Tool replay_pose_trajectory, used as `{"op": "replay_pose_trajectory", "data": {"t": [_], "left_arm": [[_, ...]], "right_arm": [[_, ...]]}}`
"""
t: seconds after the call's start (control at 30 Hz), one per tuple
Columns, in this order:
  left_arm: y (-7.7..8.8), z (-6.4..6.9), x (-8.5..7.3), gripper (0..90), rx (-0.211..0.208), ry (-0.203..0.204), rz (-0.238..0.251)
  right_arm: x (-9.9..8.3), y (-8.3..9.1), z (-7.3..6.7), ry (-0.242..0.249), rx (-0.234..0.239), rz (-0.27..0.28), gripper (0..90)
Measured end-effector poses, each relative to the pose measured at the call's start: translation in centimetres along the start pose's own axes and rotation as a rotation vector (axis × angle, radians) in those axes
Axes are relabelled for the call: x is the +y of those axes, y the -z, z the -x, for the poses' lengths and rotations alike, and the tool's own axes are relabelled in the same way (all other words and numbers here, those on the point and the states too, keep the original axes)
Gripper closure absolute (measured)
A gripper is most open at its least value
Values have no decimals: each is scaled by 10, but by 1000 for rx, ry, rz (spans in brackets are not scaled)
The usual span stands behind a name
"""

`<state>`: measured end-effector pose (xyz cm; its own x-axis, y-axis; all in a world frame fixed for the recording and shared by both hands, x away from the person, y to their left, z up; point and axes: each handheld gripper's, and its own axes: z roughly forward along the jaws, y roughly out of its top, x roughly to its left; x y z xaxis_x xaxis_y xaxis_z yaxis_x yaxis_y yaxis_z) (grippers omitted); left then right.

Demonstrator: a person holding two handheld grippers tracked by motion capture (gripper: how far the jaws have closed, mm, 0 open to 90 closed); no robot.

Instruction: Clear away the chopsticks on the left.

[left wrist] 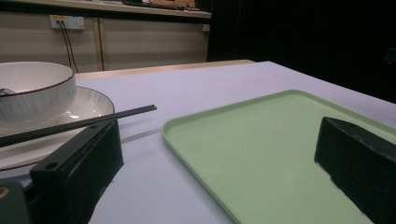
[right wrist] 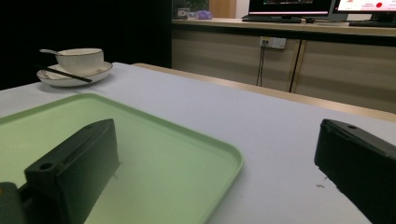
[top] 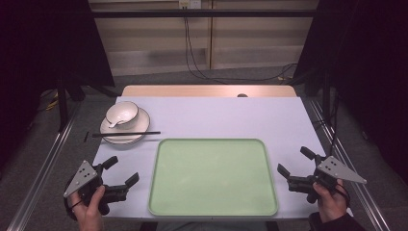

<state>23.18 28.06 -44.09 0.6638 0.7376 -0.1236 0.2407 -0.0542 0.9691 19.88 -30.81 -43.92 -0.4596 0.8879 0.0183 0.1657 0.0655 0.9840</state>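
2 grippers apart & idle, 1 tray between them, 1 dish stack far left.

My left gripper [top: 121, 172] sits at the near-left of the worktop [top: 216, 115], jaws wide apart w/ nothing between them; my right gripper [top: 295, 164] is at the near-right, jaws likewise spread & holding nothing. Between them, near centre: 1 green tray [top: 213, 177], bare. Far left: 1 white plate [top: 124, 127] w/ 1 white bowl [top: 122, 113] on it, 1 spoon [top: 114, 124] in the bowl, & black chopsticks [top: 126, 134] laid across the plate's near rim, tips pointing right; can't tell if it's 1 stick or 2. Plate stack is just beyond my left gripper, apart from the tray's far-left corner.
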Motion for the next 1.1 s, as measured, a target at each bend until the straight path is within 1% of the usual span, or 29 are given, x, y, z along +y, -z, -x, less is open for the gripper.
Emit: {"op": "replay_pose_trajectory", "data": {"t": [0.03, 0.07, 0.13, 0.17, 0.2, 0.23, 0.27, 0.33, 0.43, 0.47, 0.5, 0.57, 0.63, 0.67, 0.7, 0.77, 0.8, 0.87, 0.93, 0.97, 1.0, 1.03, 1.07, 1.1], "left_arm": [[0, 0, 0, 10, 0, 0, 0], [0, 0, 0, 9, -1, -8, -9], [0, 0, 0, 10, -3, -11, -11], [0, 1, 0, 10, 3, -9, -9], [1, 0, 1, 9, 25, -25, -21], [1, -1, 0, 9, 32, -16, -19], [1, -1, 0, 9, 32, -16, -19], [2, -3, 1, 10, 32, -18, -36], [4, -4, 1, 9, 27, -24, -37], [5, -4, 2, 9, 29, -25, -35], [6, -6, 2, 9, 26, -32, -43], [7, -7, 3, 10, 25, -37, -49], [7, -7, 4, 10, 23, -37, -56], [7, -8, 5, 13, 45, -50, -73], [6, -9, 7, 13, 68, -50, -97], [8, -12, 10, 15, 72, -40, -106], [8, -13, 11, 18, 75, -39, -113], [9, -17, 13, 19, 77, -41, -121], [10, -22, 14, 20, 50, -52, -139], [12, -27, 15, 20, 49, -67, -149], [12, -30, 17, 24, 53, -70, -160], [12, -30, 17, 26, 53, -70, -160], [13, -31, 18, 26, 83, -64, -166], [12, -36, 20, 51, 98, -44, -180]], "right_arm": [[0, 0, 0, 0, 0, 0, 0], [-1, 0, 0, -1, 3, -15, 7], [-1, 0, 0, -2, 10, -25, 9], [-1, 0, 0, -2, 10, -25, 9], [-1, -1, 0, -1, 10, -16, 9], [-1, -1, -1, -3, 8, -20, 9], [-1, -1, 0, -5, 6, -21, 9], [-1, -1, 0, -9, 7, -17, 8], [-1, -1, -1, -11, 7, -18, 8], [-1, -1, 0, -12, 15, -21, 8], [-1, -2, 0, -8, 16, -20, 8], [-1, -1, 0, -16, 13, -22, 8], [-1, -1, 0, -17, 11, -22, 9], [-1, -1, 1, -15, 10, -18, 10], [-1, -1, 1, -15, 8, -15, 9], [-1, -2, 0, -12, 10, -17, 9], [-1, -2, 0, -16, 15, -18, 9], [-1, -3, -1, -18, 12, -18, 10], [-1, -2, 0, -12, 9, -16, 13], [-1, -2, 0, -14, 11, -16, 13], [-1, -2, 0, -12, 8, -16, 13], [-1, -3, 0, -13, 7, -21, 13], [-1, -3, 0, -13, 7, -21, 13], [-1, -3, 0, -10, 4, -28, 13]]}}
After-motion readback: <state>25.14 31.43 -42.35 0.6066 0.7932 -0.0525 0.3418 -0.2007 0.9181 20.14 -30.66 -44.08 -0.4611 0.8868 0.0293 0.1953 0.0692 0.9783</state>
